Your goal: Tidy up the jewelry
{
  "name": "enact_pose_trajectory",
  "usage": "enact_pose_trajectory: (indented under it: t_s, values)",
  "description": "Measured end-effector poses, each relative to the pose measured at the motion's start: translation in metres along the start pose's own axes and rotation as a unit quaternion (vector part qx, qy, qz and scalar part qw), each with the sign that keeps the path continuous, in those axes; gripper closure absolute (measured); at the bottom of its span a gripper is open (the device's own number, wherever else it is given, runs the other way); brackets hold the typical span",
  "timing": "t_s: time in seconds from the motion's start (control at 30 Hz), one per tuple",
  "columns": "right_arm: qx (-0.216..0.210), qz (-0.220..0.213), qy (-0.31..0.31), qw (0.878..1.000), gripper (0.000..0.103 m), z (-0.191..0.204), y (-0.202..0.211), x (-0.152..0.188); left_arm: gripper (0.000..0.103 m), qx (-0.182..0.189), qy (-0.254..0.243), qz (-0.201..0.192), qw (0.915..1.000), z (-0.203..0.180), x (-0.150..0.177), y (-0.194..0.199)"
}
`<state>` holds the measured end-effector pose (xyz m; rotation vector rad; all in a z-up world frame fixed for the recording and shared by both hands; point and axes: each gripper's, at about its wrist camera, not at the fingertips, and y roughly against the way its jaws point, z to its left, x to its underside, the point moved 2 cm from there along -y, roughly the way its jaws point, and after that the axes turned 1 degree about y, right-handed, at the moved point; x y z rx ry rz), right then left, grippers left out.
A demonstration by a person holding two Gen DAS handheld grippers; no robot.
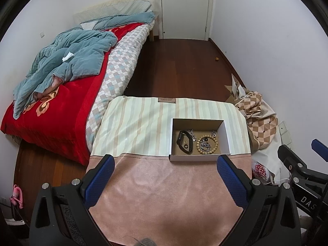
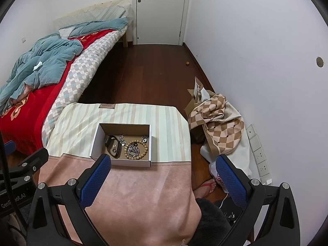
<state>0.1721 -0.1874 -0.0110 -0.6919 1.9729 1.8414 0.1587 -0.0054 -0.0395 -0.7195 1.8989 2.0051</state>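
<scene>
A white cardboard box [image 1: 226, 135] [image 2: 94, 143] sits on a small table covered by a striped and pink cloth [image 1: 160, 184] [image 2: 143, 188]. Inside lie a black smart band [image 1: 184, 142] [image 2: 112, 145], a wooden bead bracelet [image 1: 207, 145] [image 2: 137, 149] with a silver chain [image 1: 204, 146] [image 2: 133, 150] coiled in its middle, and small silver pieces [image 1: 213, 133] [image 2: 144, 139] at the back. My left gripper [image 1: 165, 182] is open and empty, held above the pink cloth just before the box. My right gripper [image 2: 163, 182] is open and empty, to the right of the box.
A bed [image 1: 67, 82] [image 2: 41, 71] with red and teal blankets stands to the left. A heap of checked fabric [image 1: 258, 119] [image 2: 219, 123] lies right of the table by the wall. A closed door [image 1: 184, 8] [image 2: 160, 10] is at the far end. A person's foot in a sandal [image 2: 205, 190] is beside the table.
</scene>
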Motion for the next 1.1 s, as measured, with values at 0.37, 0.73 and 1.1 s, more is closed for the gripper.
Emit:
enact_pose_trajectory:
  t_s: [0.37, 0.73, 1.1]
  values:
    - [0.000, -0.001, -0.002, 1.000, 0.000, -0.003, 0.003, -0.002, 0.001, -0.001, -0.002, -0.003, 1.0000, -0.005, -0.002, 0.005]
    - [-0.001, -0.003, -0.003, 1.000, 0.000, -0.006, 0.005, -0.002, 0.001, -0.001, -0.002, -0.005, 1.0000, -0.006, -0.003, 0.007]
    - [0.000, -0.003, -0.003, 1.000, 0.000, -0.005, 0.005, -0.002, 0.001, 0.000, 0.002, -0.007, 1.0000, -0.006, -0.006, 0.011]
